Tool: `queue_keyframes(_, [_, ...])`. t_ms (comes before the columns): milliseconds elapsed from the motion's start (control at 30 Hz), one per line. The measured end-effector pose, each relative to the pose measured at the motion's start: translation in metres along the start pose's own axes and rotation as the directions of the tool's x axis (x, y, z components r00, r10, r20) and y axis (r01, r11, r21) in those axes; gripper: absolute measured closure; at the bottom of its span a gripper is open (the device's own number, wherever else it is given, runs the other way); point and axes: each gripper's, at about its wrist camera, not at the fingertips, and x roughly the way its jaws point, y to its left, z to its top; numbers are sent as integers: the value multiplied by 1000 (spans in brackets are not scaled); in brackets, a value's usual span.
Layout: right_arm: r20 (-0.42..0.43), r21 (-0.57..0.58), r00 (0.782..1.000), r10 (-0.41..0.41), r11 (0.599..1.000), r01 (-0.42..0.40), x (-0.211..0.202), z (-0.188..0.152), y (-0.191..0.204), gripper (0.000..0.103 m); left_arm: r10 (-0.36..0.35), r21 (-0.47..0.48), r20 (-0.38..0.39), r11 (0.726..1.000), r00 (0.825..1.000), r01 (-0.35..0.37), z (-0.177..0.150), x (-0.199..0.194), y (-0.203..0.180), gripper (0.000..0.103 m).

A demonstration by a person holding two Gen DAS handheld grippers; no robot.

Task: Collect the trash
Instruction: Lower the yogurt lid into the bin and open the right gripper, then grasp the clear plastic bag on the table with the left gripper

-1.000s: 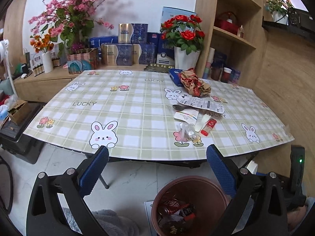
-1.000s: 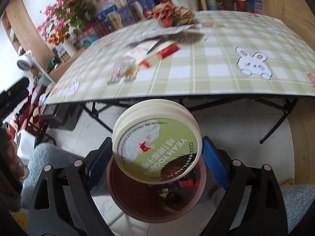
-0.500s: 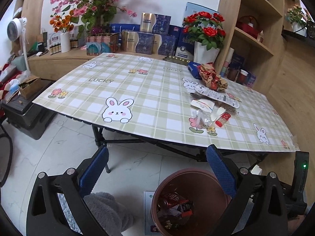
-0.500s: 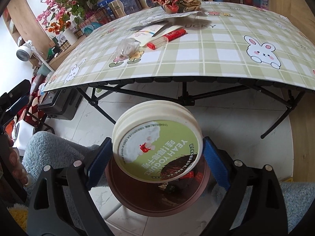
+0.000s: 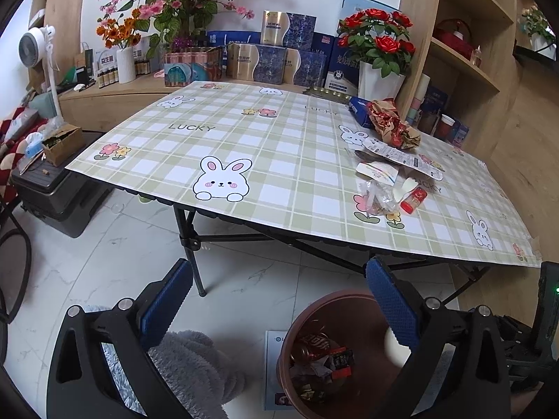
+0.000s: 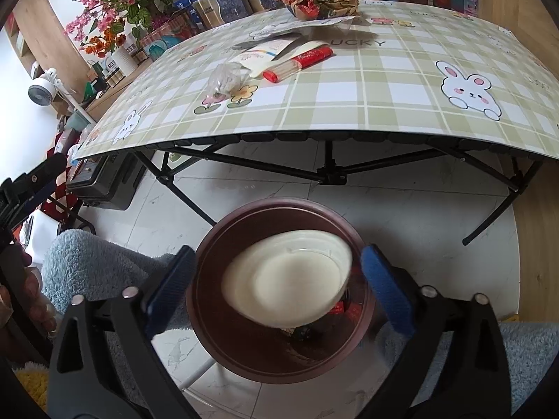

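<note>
A cream yoghurt tub is blurred and tipped bottom-up just above the brown bin. My right gripper stands over the bin with its jaws opening; the tub sits between them but the blue pads are clear of it. From the left wrist the tub shows as a white blur inside the bin, over cans and wrappers. My left gripper is open and empty above the floor beside the bin. On the table lie a clear plastic wrapper, a red-and-white packet, a leaflet and crumpled red-brown paper.
The folding table's black legs stand just behind the bin. Grey fluffy fabric lies at the lower left and a black case sits on the floor further left. Boxes and flower vases line the back; wooden shelves rise at right.
The tub has left the right gripper's pads, tipped over and dropped toward the bin as the jaws widened. The left gripper sank a little and rolled slightly, still open and empty.
</note>
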Motion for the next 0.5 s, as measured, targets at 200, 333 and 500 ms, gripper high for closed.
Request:
queue_keyframes(200, [37,-8,999,-24,1000,24,-7,6,-2,6,5,7,-1,1000,1000,-5,-1,1,-1,6])
queue_keyframes(333, [112,-19,993,-42,999,45,-23,14,-6,6,13,30,9,999,1000,-13,-2,1,-4,6])
queue_keyframes(500, [252,29,965,-73,997,68,-51,29,-24,6,0,53,19,999,1000,-1,-3,2,-9,6])
